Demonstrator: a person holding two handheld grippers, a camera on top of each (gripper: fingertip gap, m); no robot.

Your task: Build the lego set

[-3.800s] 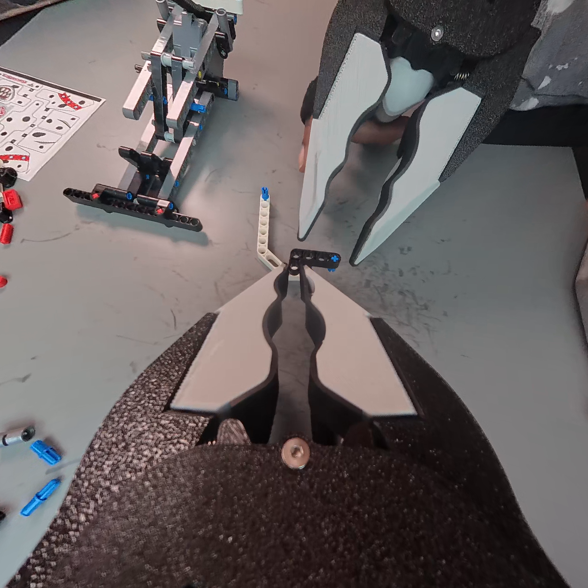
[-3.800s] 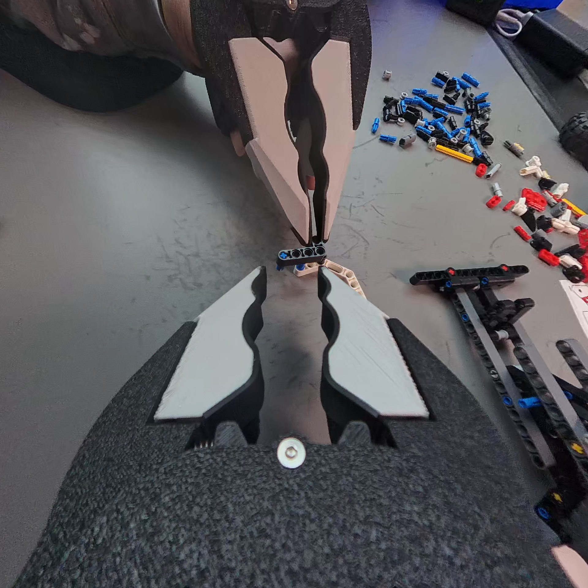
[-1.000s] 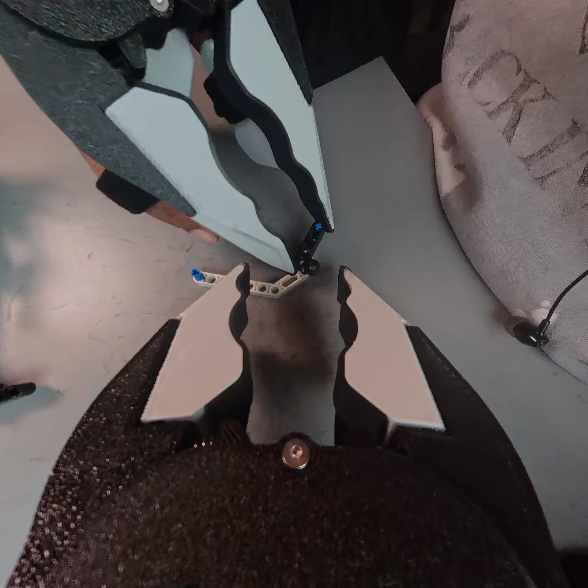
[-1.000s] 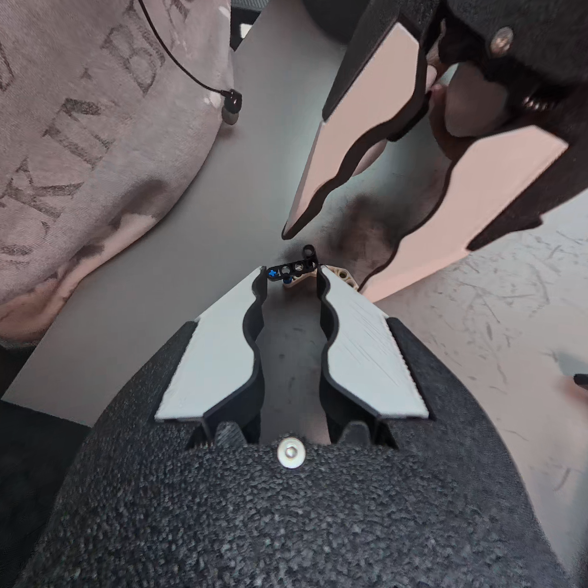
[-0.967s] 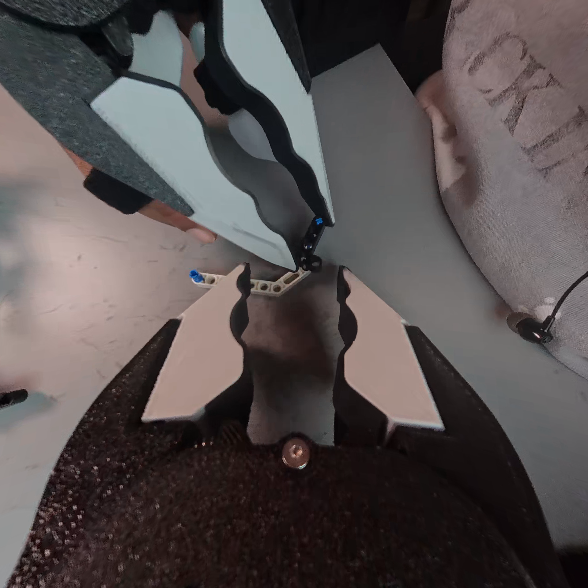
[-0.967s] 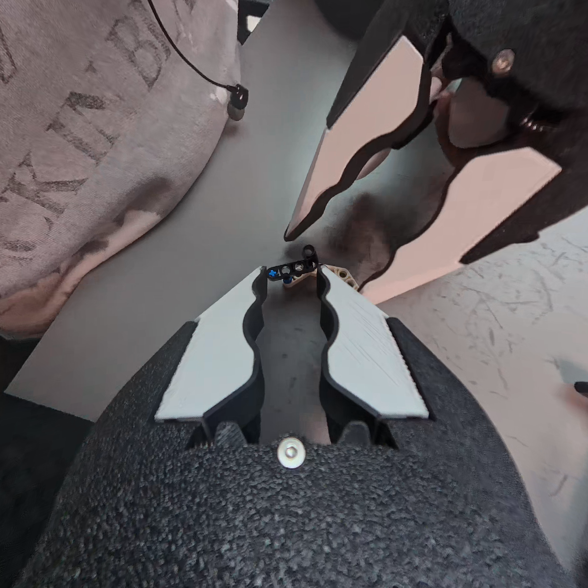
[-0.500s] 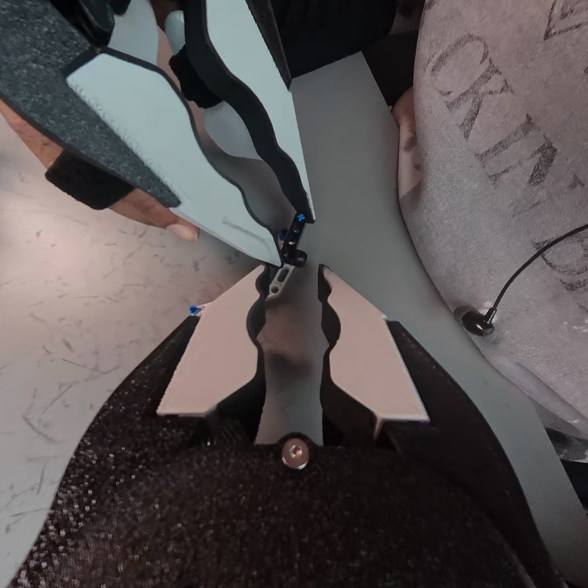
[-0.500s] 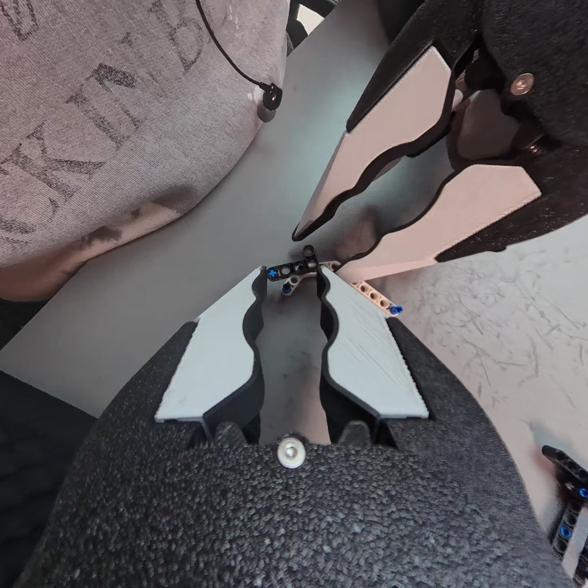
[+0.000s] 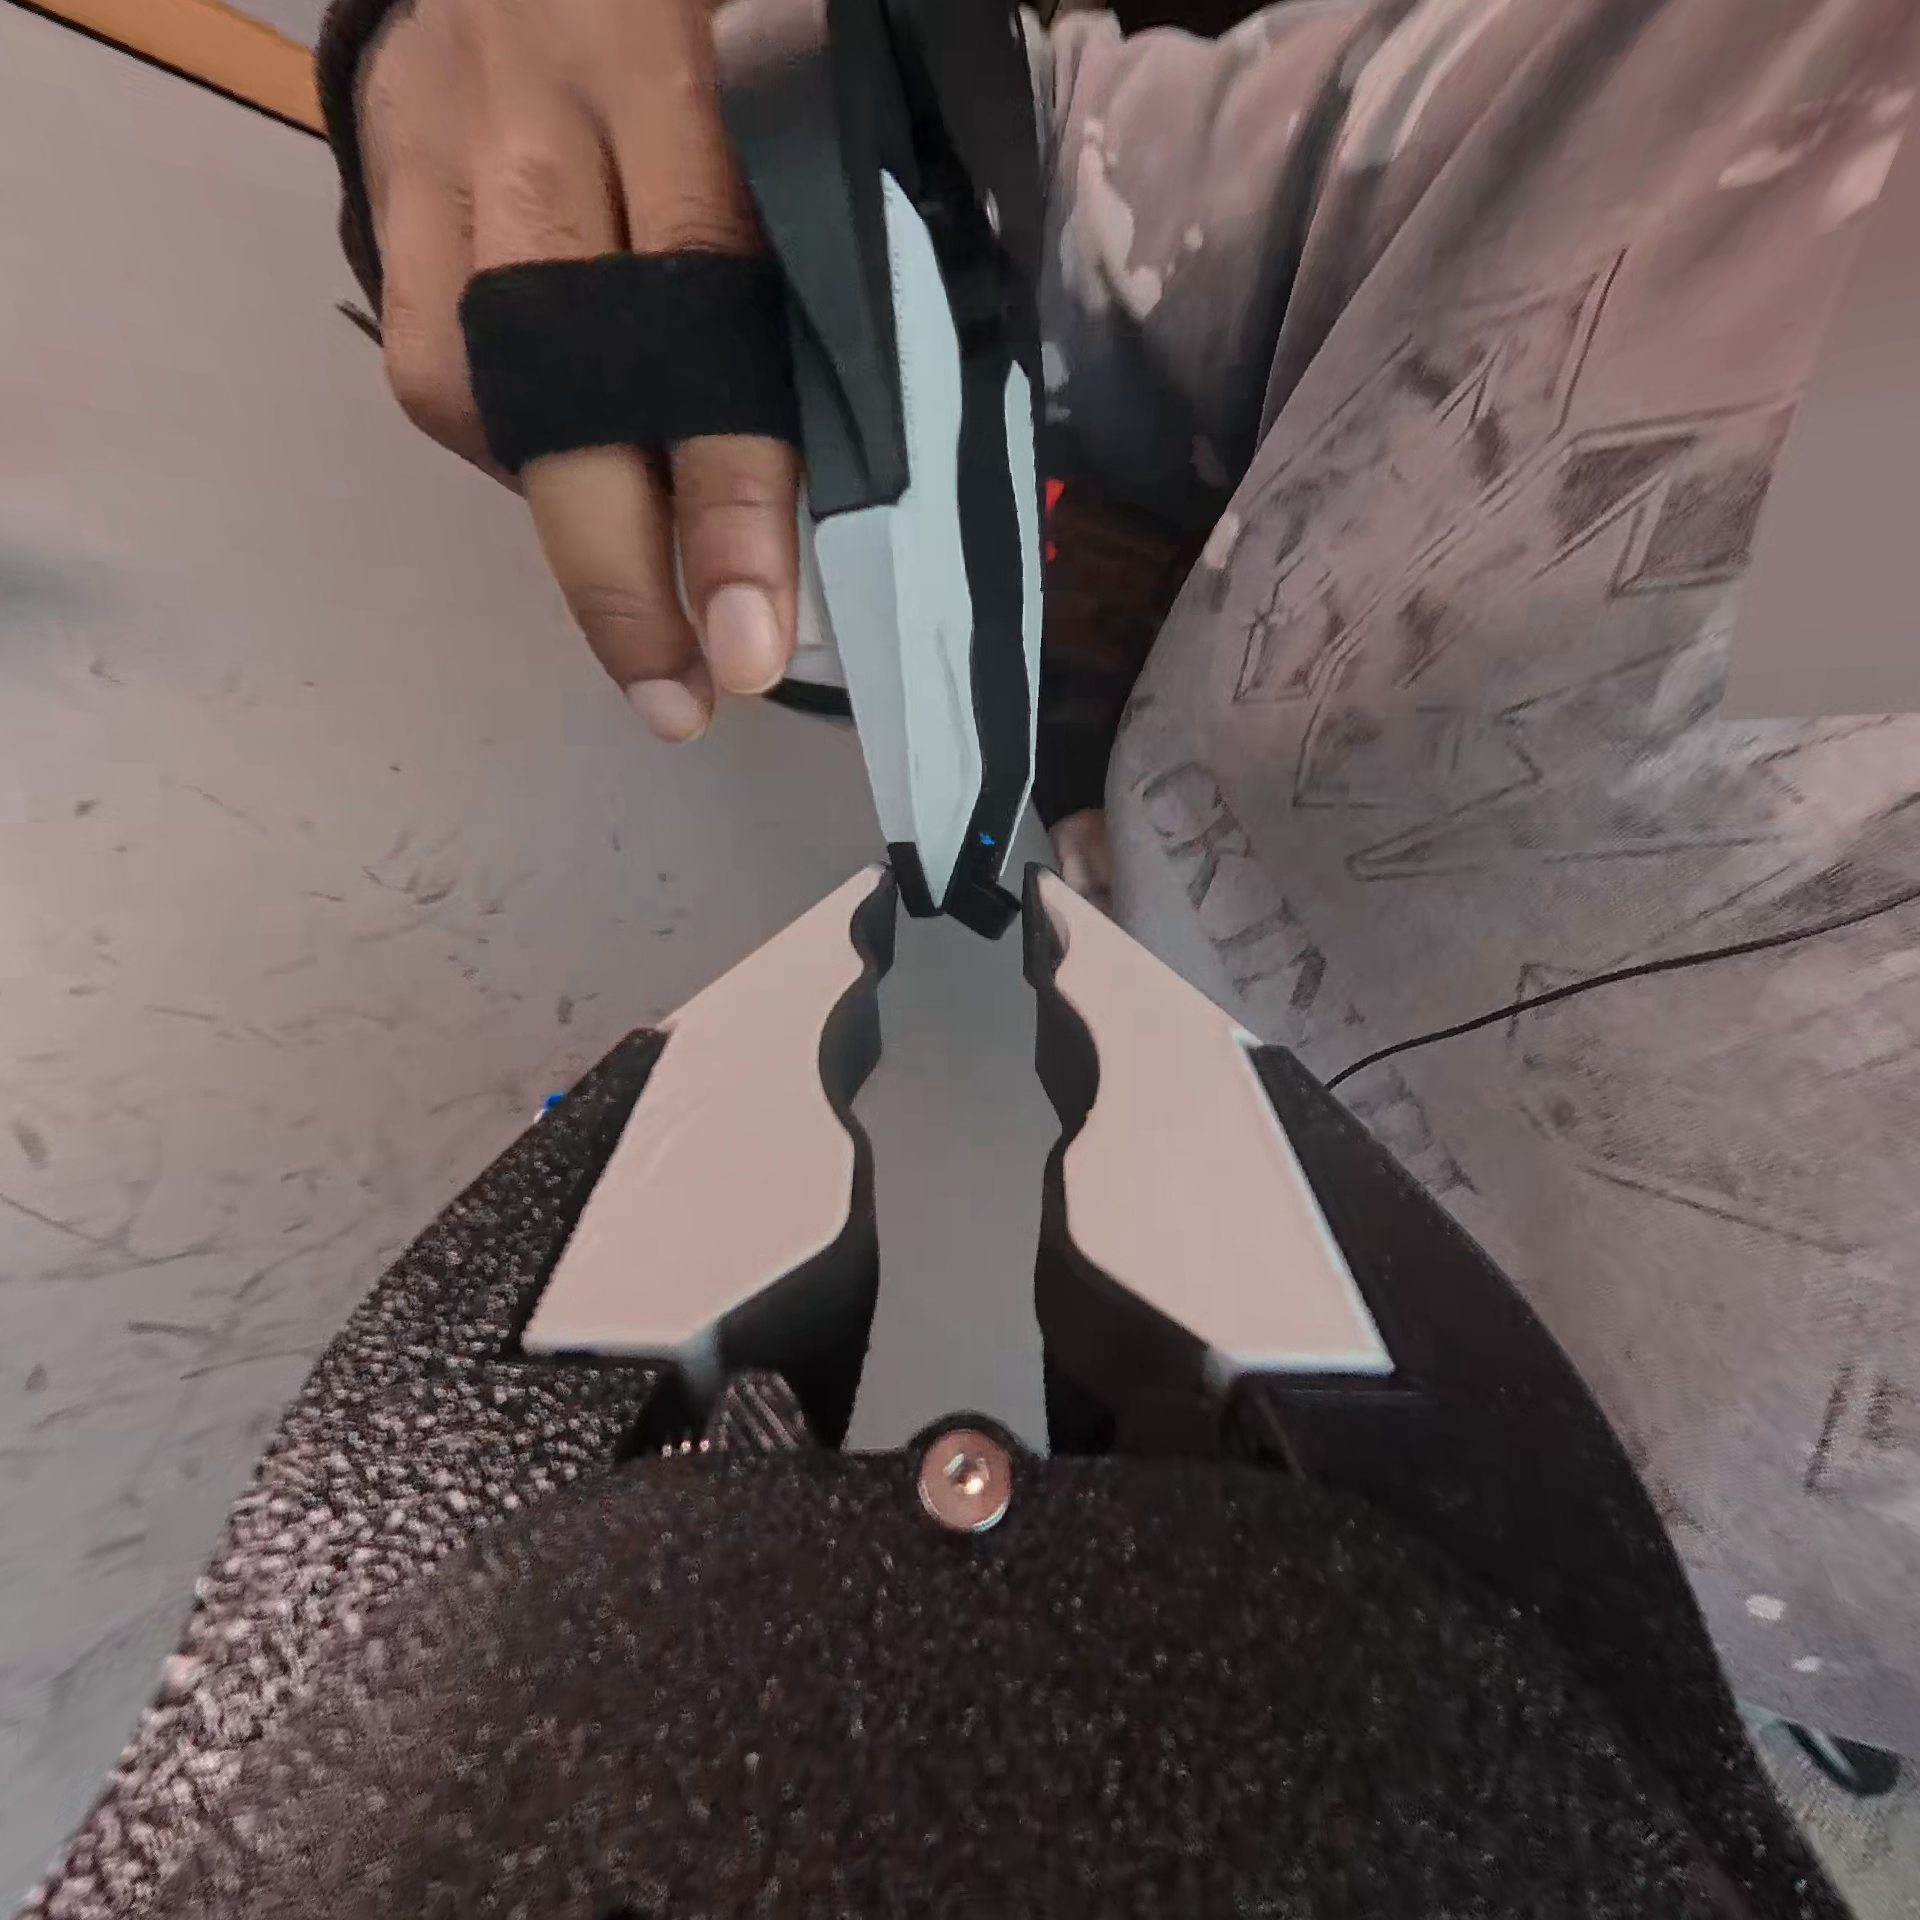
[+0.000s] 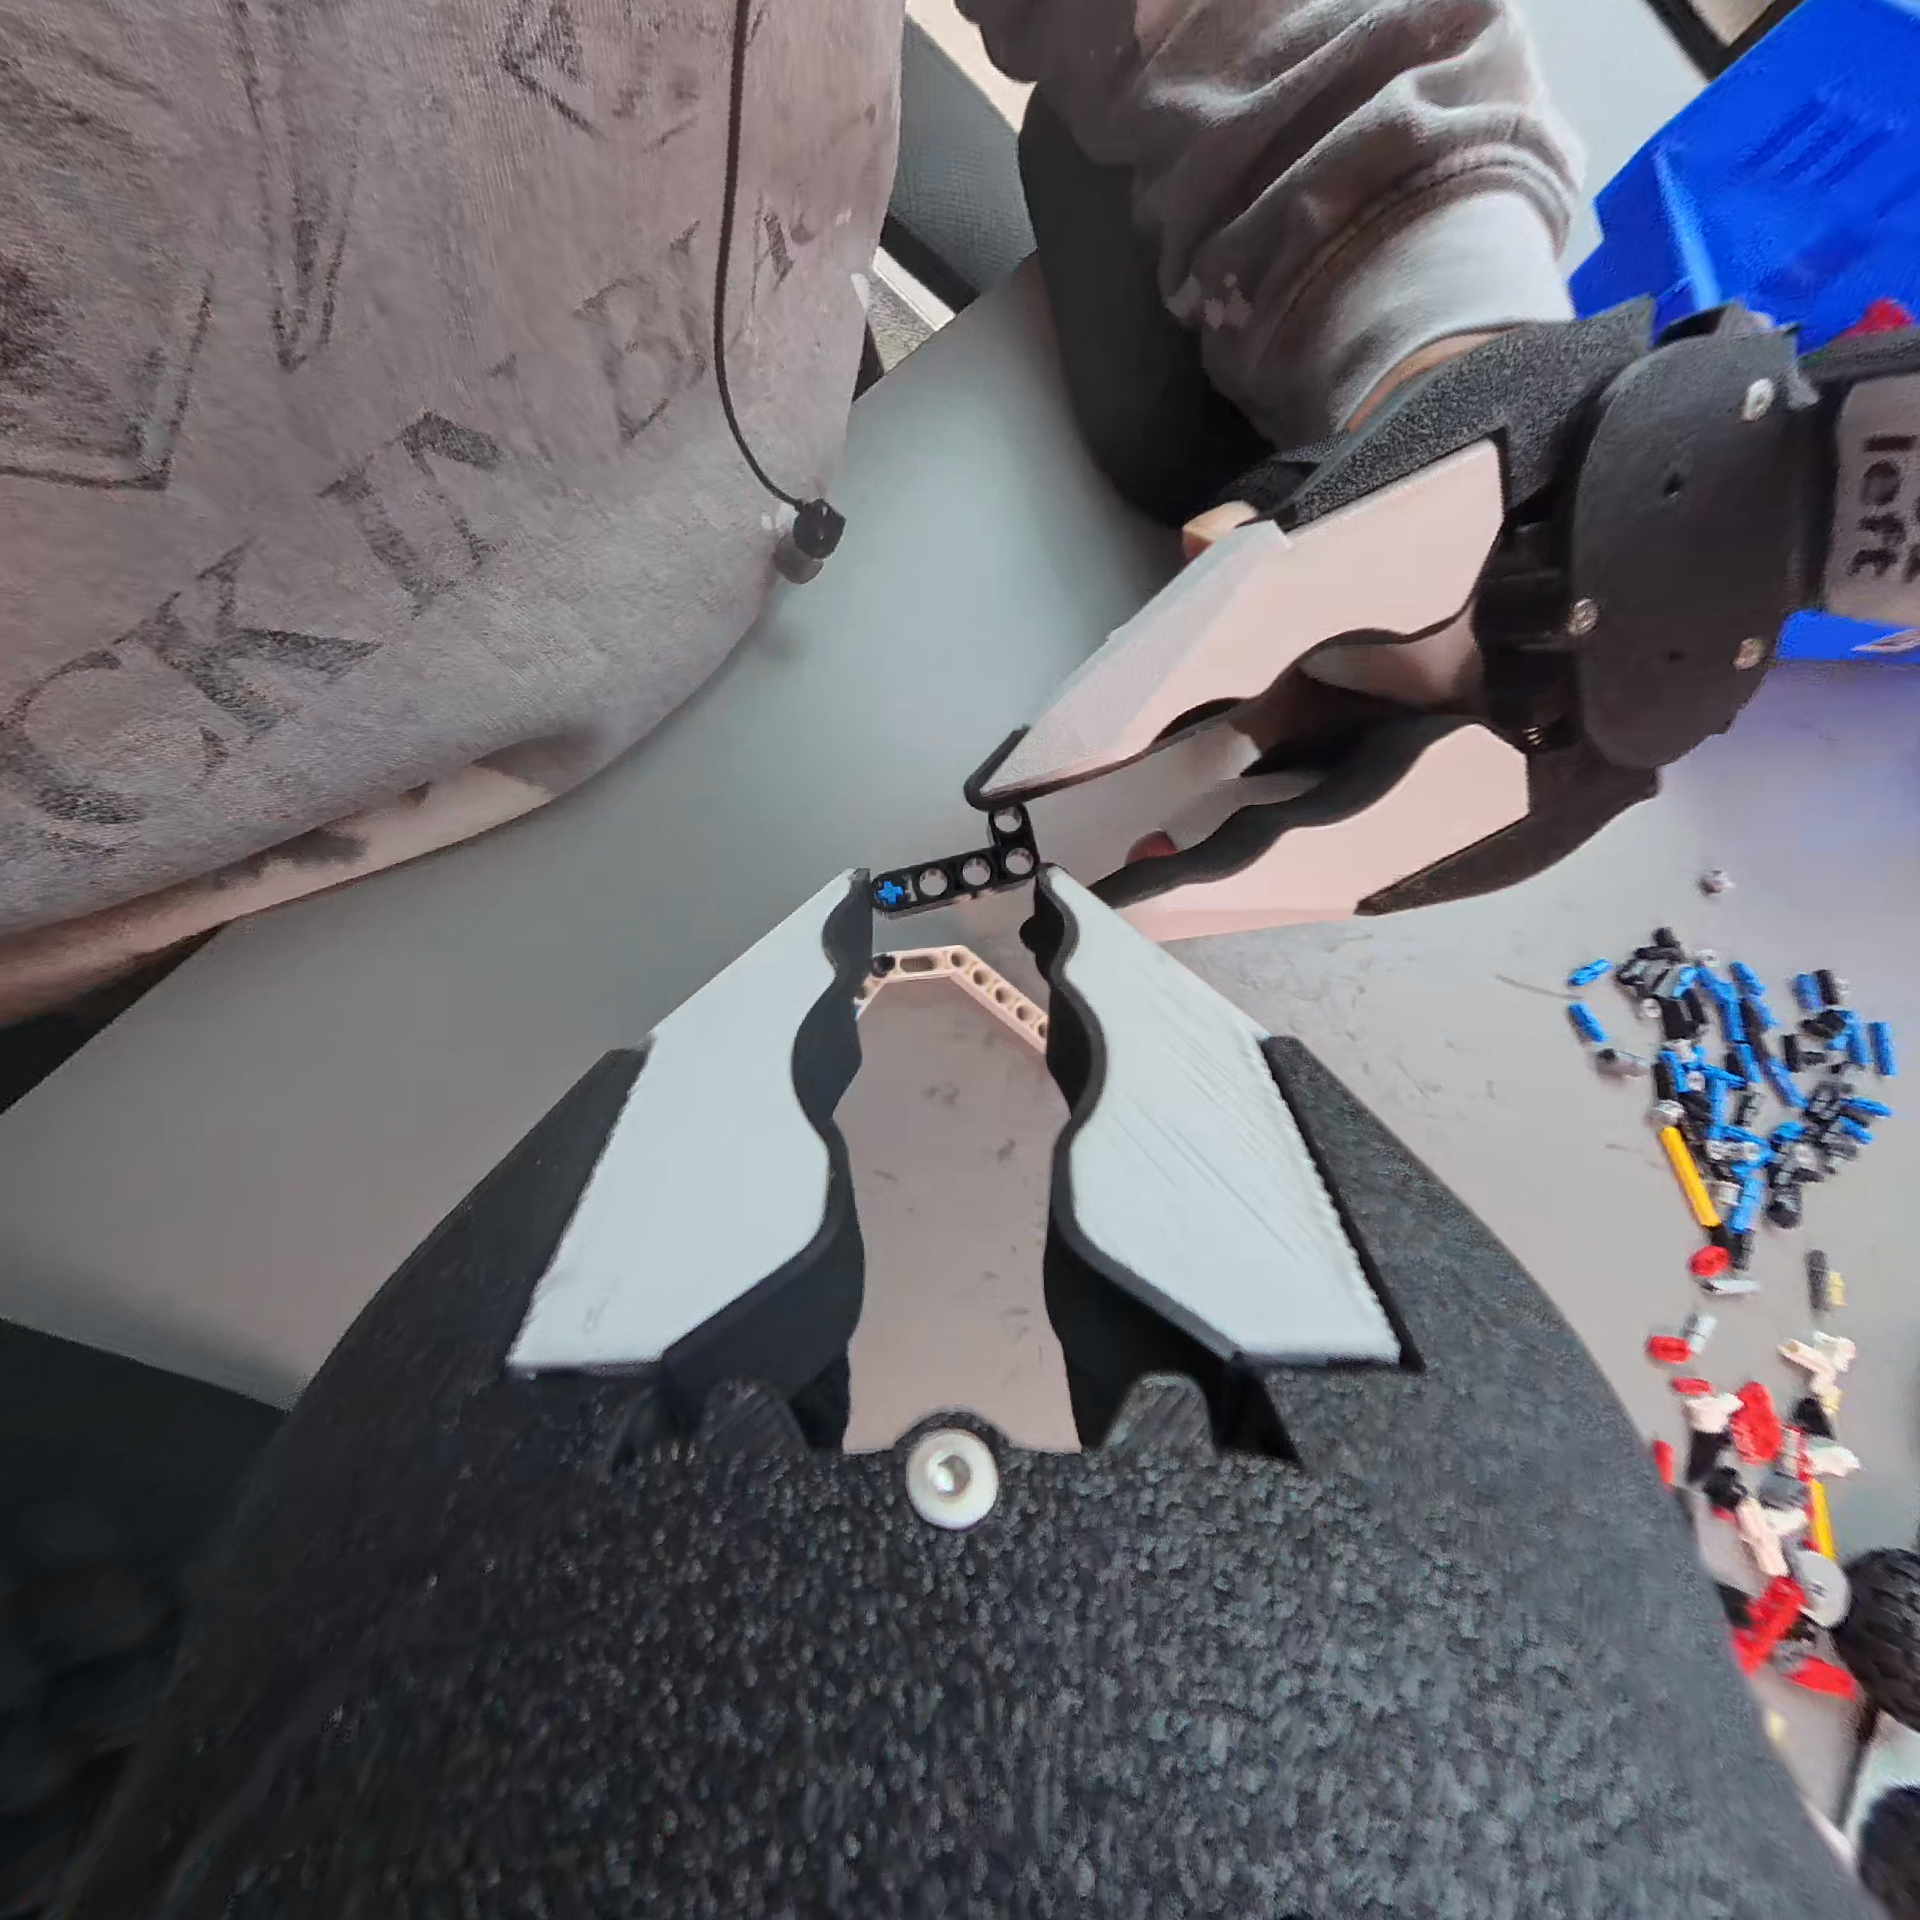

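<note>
While the right hand-held gripper (image 10: 954, 894) pinches a small black L-shaped lego beam with round holes (image 10: 961, 864) by its two ends, the beam stretches across the gap between the fingertips, a blue cross pin at its end against the left-side fingertip and its short leg standing up at the other end. This beam is lifted clear of the grey scuffed counter (image 10: 416, 1039). Just beyond the beam's short leg, the left hand-held gripper (image 10: 1029, 831) comes in with its upper fingertip touching, or very nearly touching, the top of that leg; its jaws are spread, with a clear gap between the tips. In the left wrist view the left hand-held gripper's (image 9: 960, 896) tips sit either side of the right hand-held gripper's nose, where only a dark corner of the black beam (image 9: 985, 906) shows, so I cannot tell whether they touch it. Below the black beam, on the counter, lies a cream angled lego beam with holes (image 10: 966, 982), seen between the right gripper's fingers. Well away from the black beam, at the counter's far side, a loose pile of blue, black, red and white lego pieces (image 10: 1735, 1091) is scattered. Behind the black beam is a person in a grey printed sweatshirt (image 10: 364, 416).
</note>
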